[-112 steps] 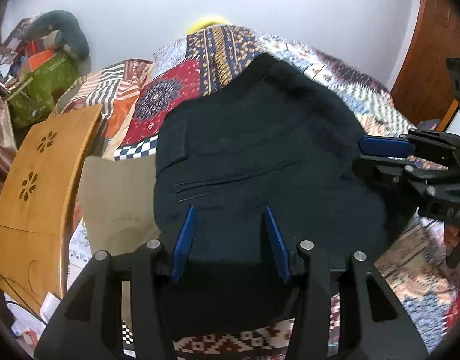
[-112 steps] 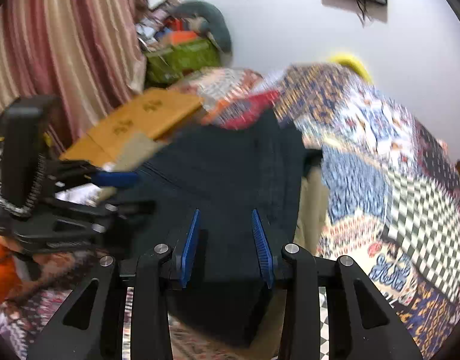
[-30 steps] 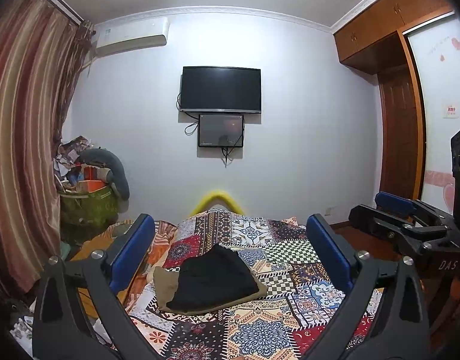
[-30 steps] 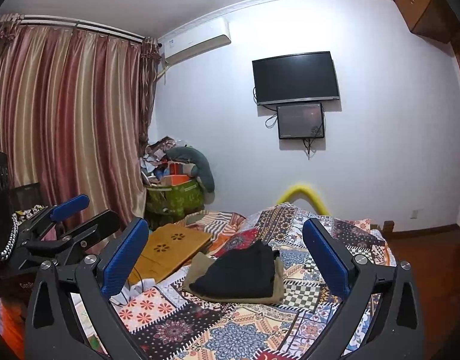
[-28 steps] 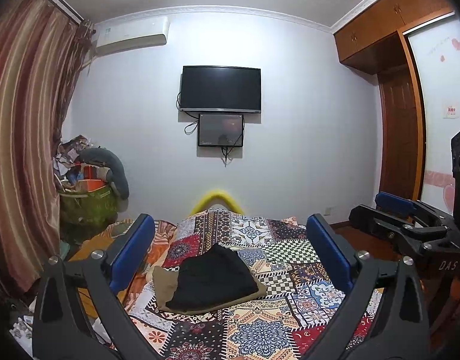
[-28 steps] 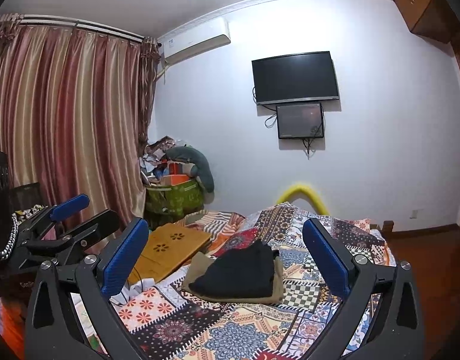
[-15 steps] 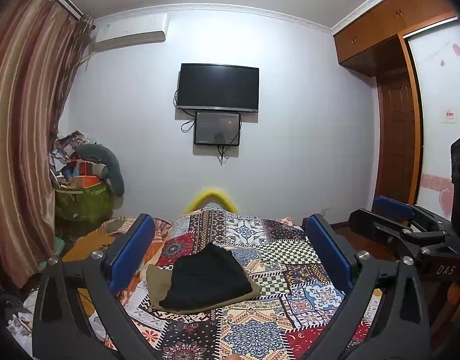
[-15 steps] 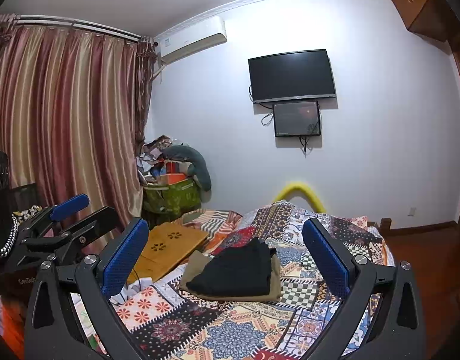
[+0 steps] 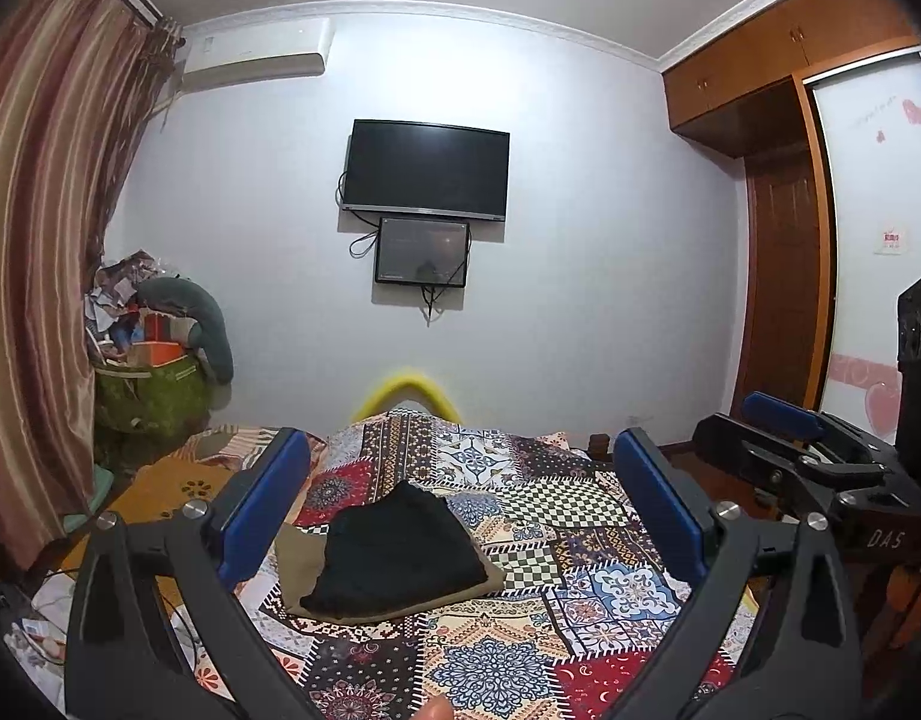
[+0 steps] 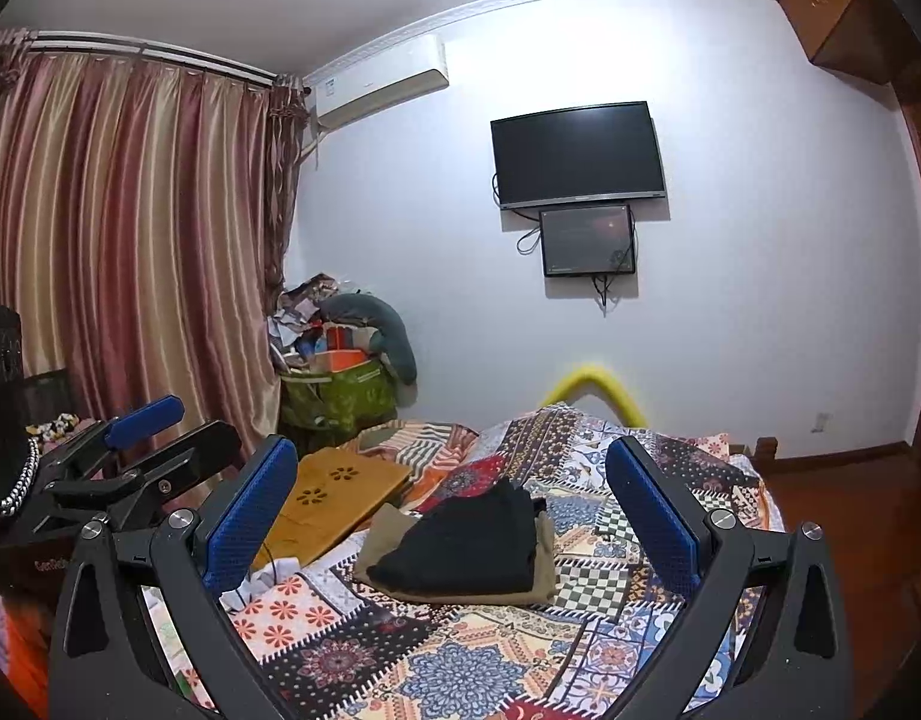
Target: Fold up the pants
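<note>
Black pants sit folded into a compact stack on the patchwork bedspread, lying on top of a folded tan garment w/ its edges poking out left and front. Looks done to me, fold-wise: edges roughly squared, no leg trailing off. Nothing obviously left except maybe a tidy-up.

Left gripper is spread wide, empty, well back from the bed. Right gripper same deal: wide apart, nothing between the blue pads, well clear of the pants.

Hard to call: how many layers are in the fold, since black fabric swallows the creases at this range. Can't tell if the tan piece is pants too. Wooden lap tray left of the stack is partly cut by the right gripper's frame. Near edge of the bed is hidden behind both gripper bodies. Fisheye bends everything at the rim.
</note>
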